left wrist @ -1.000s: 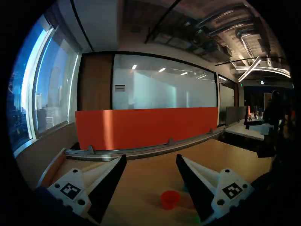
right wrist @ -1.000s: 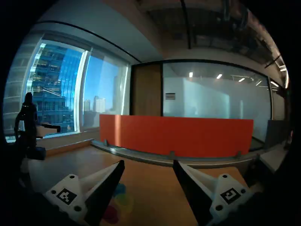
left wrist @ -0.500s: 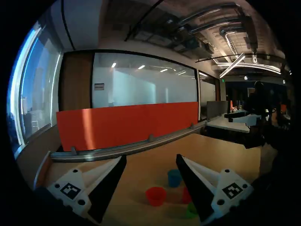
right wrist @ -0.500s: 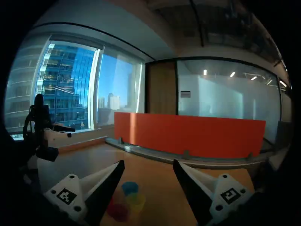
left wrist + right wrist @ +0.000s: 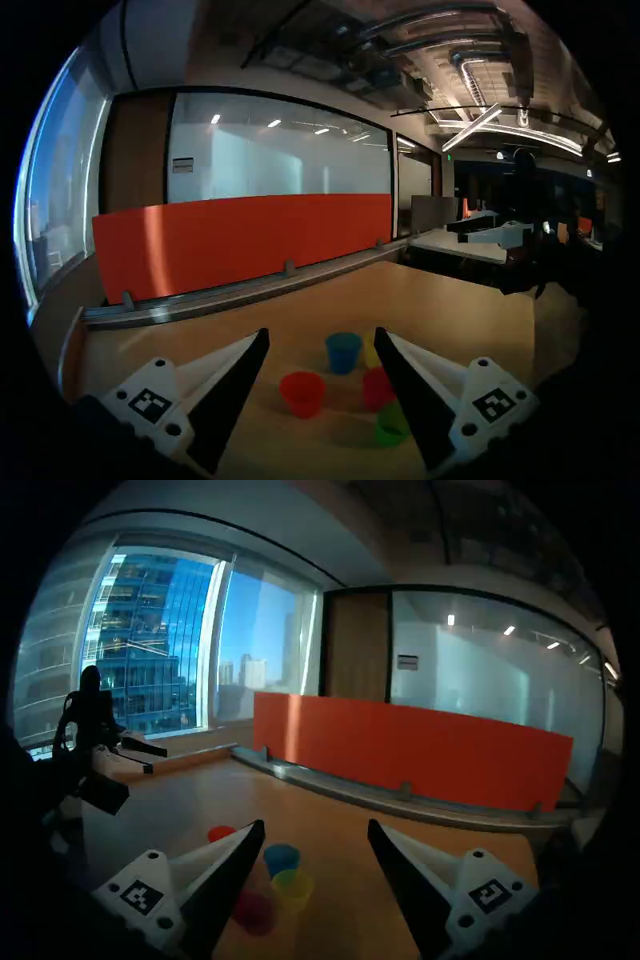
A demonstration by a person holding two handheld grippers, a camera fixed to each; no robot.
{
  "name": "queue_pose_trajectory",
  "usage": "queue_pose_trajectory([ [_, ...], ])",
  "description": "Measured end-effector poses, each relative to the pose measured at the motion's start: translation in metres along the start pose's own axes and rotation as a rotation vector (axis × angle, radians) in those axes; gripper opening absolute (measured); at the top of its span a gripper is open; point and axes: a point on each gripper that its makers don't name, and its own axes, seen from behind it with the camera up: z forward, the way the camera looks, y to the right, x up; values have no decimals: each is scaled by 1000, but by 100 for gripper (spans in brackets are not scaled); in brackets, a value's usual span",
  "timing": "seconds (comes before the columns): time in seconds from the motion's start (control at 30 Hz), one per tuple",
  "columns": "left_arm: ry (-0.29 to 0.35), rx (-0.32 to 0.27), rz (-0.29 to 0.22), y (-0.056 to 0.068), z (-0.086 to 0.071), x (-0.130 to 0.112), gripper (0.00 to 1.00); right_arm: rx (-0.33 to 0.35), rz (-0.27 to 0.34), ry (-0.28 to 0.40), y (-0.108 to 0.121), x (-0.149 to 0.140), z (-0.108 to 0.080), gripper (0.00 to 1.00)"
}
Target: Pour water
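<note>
Left gripper view: the left gripper [image 5: 320, 336] is open and empty above a wooden table [image 5: 456, 308]. Small plastic cups cluster just beyond its fingertips. The red cup [image 5: 302, 394] and blue cup [image 5: 344, 352] stand in the gap. The yellow cup [image 5: 369, 350], dark red cup [image 5: 374, 388] and green cup [image 5: 390, 424] are partly hidden by one finger.

Right gripper view: the right gripper [image 5: 316, 826] is also spread wide, holding nothing. The blue, yellow and dark red cups sit between its fingers. The red cup peeks over one finger. What the cups hold cannot be made out.

Dim interior, bright window daylight
</note>
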Motion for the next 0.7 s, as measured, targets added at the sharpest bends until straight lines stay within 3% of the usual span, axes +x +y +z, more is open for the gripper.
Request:
queue_pose_trajectory([
  [0.7, -121, -145, 33, 49, 14, -82, 98, 5, 7, -99, -2, -51, -2, 100],
])
